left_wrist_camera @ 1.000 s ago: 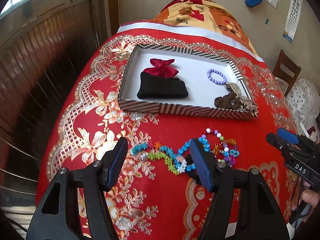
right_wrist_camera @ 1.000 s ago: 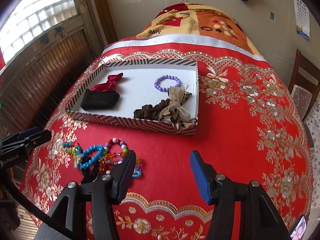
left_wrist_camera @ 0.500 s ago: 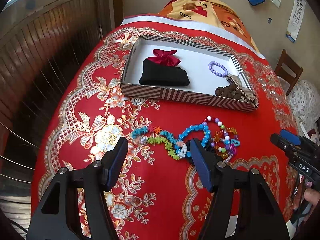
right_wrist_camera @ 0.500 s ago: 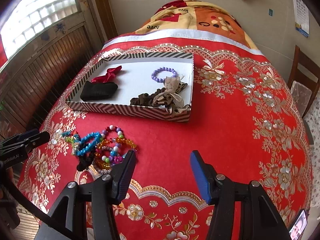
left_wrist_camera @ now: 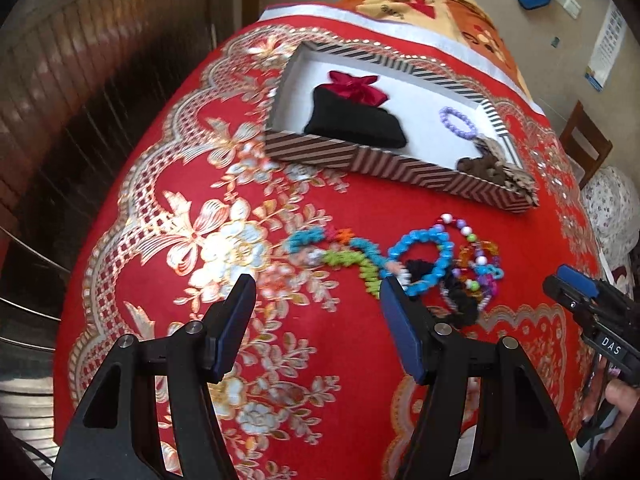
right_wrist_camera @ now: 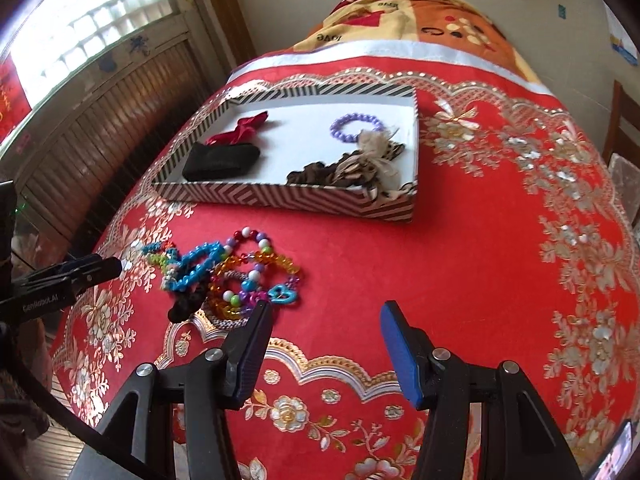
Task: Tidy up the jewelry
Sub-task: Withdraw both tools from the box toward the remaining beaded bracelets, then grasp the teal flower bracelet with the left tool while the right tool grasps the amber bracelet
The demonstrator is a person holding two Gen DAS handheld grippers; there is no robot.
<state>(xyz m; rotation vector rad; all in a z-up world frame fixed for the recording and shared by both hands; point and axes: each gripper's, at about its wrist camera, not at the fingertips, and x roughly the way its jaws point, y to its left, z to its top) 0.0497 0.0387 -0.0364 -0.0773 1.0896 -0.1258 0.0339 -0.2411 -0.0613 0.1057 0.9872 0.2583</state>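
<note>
A pile of bright bead bracelets [left_wrist_camera: 424, 260] lies on the red cloth in front of a striped box [left_wrist_camera: 384, 162]; the pile [right_wrist_camera: 236, 272] also shows in the right wrist view. The box [right_wrist_camera: 304, 196] holds a black pouch [left_wrist_camera: 356, 120] with a red bow [left_wrist_camera: 354, 86], a purple bead bracelet [left_wrist_camera: 458, 122] and brown scrunchies [left_wrist_camera: 486, 166]. My left gripper [left_wrist_camera: 316, 292] is open and empty, just left of and short of the pile. My right gripper [right_wrist_camera: 326, 320] is open and empty, right of the pile.
The red floral tablecloth [right_wrist_camera: 500, 240] covers a table that drops off at left beside wooden slats [left_wrist_camera: 80, 80]. A chair [left_wrist_camera: 586, 140] stands at the right. An orange blanket [right_wrist_camera: 420, 12] lies beyond the box.
Both grippers have drawn back from the box and stayed open. The bead pile now sits farther ahead of them, and the left view has swung to the left.
</note>
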